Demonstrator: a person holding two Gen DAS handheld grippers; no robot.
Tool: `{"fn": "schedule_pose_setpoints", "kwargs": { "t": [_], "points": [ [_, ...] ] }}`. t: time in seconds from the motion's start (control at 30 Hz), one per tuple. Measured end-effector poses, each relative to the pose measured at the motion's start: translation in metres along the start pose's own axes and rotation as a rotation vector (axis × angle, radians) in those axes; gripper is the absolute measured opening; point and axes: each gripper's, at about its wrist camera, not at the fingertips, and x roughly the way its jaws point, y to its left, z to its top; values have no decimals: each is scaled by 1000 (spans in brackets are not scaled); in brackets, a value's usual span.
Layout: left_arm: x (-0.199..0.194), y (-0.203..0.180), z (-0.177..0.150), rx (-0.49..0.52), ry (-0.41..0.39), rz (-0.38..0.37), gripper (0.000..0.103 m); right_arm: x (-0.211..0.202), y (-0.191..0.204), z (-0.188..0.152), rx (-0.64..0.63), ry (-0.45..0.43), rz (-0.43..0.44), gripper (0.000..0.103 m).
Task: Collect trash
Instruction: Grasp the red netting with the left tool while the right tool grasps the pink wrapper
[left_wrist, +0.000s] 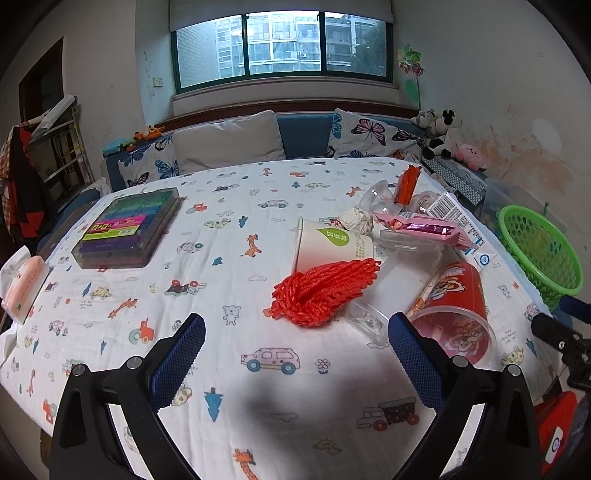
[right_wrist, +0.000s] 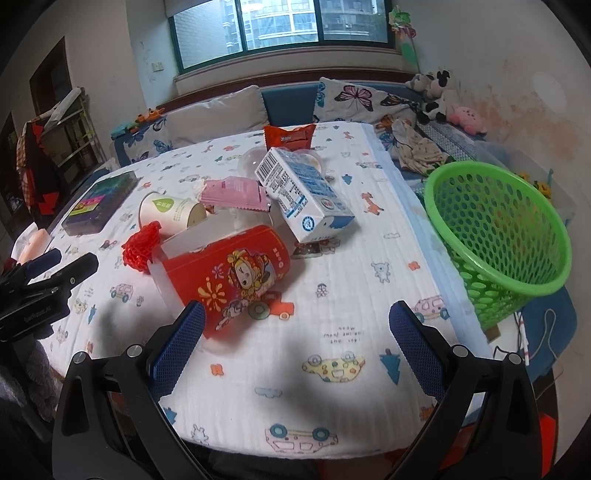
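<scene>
A pile of trash lies on the cartoon-print tablecloth (left_wrist: 229, 229): a red foam net (left_wrist: 325, 291), a white paper cup (left_wrist: 328, 247) on its side, a red snack tub (left_wrist: 454, 310), a pink wrapper (left_wrist: 424, 225), a milk carton (right_wrist: 303, 192), an orange packet (right_wrist: 290, 134) and clear plastic cups (left_wrist: 373, 199). A green mesh basket (right_wrist: 498, 236) stands off the table's right edge. My left gripper (left_wrist: 295, 350) is open and empty, just short of the red net. My right gripper (right_wrist: 297, 343) is open and empty, beside the red tub (right_wrist: 229, 269).
A box of coloured pens (left_wrist: 129, 229) and a pink tissue pack (left_wrist: 24, 284) lie at the table's left. A sofa with cushions (left_wrist: 229, 140) and plush toys (left_wrist: 439, 133) stands behind the table. The left gripper also shows at the right wrist view's left edge (right_wrist: 40, 280).
</scene>
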Motion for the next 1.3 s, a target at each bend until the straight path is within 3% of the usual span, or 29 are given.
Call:
{"fn": "schedule_pose_setpoints", "kwargs": {
  "t": [0.5,0.77,0.97,1.07,1.13,1.3],
  "points": [
    [27,7,13,13,53,-3,96,31,11,45,-51,18,103,99],
    [51,0,15,27,99,-40,96,56,21,68,-90,53,172,98],
    [59,-4,19,53,91,-74,94,76,29,80,-108,89,211,96],
    [67,-7,23,59,104,-90,82,88,35,87,-114,107,220,92],
    [71,-7,24,59,109,-101,81,95,39,90,-117,114,216,91],
    [79,-8,24,68,120,-132,68,108,40,94,-117,135,202,84]
  ]
}}
